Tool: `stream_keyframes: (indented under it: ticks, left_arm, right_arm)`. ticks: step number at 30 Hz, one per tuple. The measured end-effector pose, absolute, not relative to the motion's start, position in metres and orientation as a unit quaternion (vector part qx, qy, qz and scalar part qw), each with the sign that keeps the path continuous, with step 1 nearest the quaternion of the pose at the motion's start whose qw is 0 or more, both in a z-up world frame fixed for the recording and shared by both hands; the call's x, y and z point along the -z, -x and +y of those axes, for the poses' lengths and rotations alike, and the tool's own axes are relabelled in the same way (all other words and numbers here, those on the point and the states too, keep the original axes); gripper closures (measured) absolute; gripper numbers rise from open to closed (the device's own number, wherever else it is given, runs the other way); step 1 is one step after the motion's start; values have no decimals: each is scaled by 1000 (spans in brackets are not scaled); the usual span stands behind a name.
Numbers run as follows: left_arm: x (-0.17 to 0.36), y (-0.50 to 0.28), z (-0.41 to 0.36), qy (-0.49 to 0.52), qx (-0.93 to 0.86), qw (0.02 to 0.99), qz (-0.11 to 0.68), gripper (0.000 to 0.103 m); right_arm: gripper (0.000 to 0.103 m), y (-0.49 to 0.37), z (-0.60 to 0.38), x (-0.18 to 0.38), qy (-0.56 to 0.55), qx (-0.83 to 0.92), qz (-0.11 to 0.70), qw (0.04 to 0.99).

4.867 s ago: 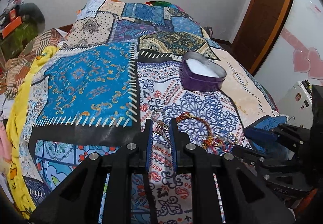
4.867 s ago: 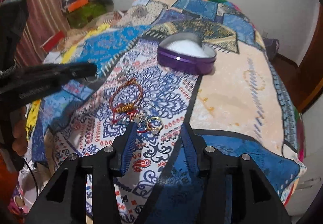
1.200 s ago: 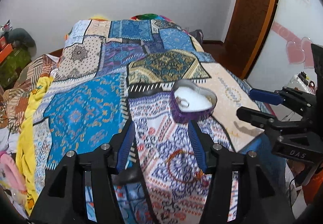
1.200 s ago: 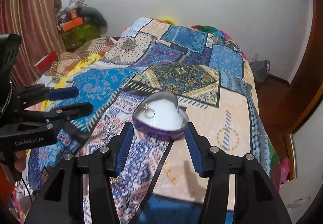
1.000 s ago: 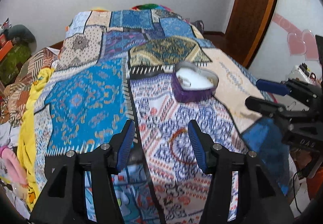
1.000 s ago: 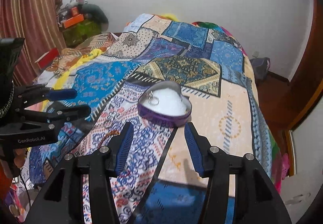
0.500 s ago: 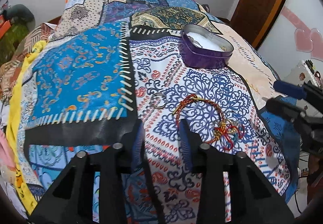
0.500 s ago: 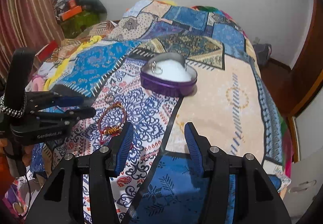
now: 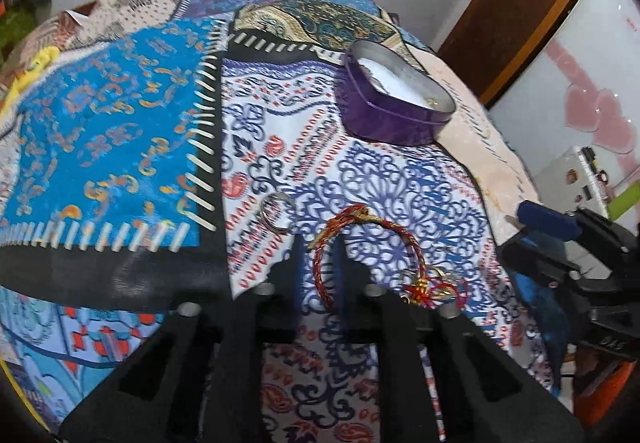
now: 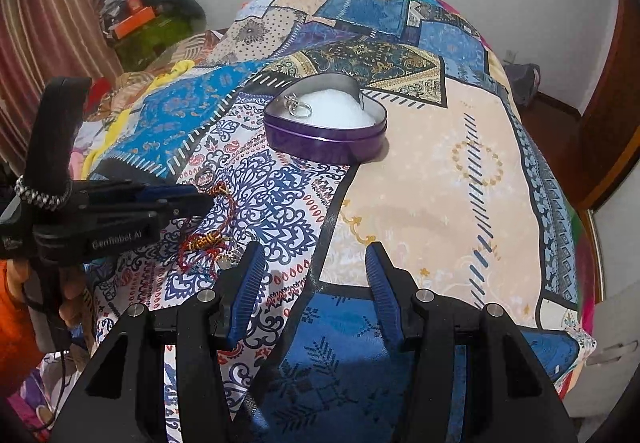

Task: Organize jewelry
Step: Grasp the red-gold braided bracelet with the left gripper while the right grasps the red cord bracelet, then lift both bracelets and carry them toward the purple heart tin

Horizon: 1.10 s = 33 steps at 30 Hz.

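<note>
Low over the patchwork bedspread, left tool with jaws narrowed but not shut, straddling the near arc of the red-and-gold braided bracelet; cord visible in the gap, no pinch evident yet, so probably lined up for a grab. Just left of the tool tips, a plain silver ring, loose on the fabric. Near the bracelet's knotted tassel end, what seem to be small gold pieces, too blurred to name. Farther up the bed, well apart from the loose pieces, a purple heart-shaped tin with white lining, placed as the collecting spot; inside by its left wall, a silver ring with a small ornament, likely one item done with. Seen from the right wrist view: left tool held nearly level, fingers pointing across the bed toward the bracelet, handle gripped in a fist at the bed's edge. Right tool wide open and empty, hovering above the blue and peach patches at the near edge, aimed toward the tin, apparently waiting. Risk worth noting: thin cord flat on soft cloth, easy to catch fabric along with it.
</note>
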<state>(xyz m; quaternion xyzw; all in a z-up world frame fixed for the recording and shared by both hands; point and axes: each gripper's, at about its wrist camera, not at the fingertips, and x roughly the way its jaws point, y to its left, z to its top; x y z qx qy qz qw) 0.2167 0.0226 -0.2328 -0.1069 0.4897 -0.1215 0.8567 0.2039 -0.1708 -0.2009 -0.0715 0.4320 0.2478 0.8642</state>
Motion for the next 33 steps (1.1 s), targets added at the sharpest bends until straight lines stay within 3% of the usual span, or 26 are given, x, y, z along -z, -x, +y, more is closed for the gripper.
stream_keyframes:
  ticks: [3, 15, 20, 30, 33]
  left_arm:
    - [229, -214, 15, 87, 114, 862, 486, 102]
    - [178, -175, 13, 17, 77, 906, 415, 102]
    - [173, -165, 26, 10, 56, 913, 405, 102]
    - [171, -154, 42, 14, 26, 919, 393, 102]
    - [164, -150, 47, 15, 18, 924, 381, 102]
  right_arm:
    - [54, -203, -171, 202, 70, -248, 435, 863]
    - [55, -198, -153, 206, 81, -276, 437, 852]
    - [74, -200, -141, 208, 93, -289, 438, 846]
    - [89, -203, -123, 215, 111, -309, 447, 832]
    - [89, -203, -122, 215, 114, -306, 446, 833]
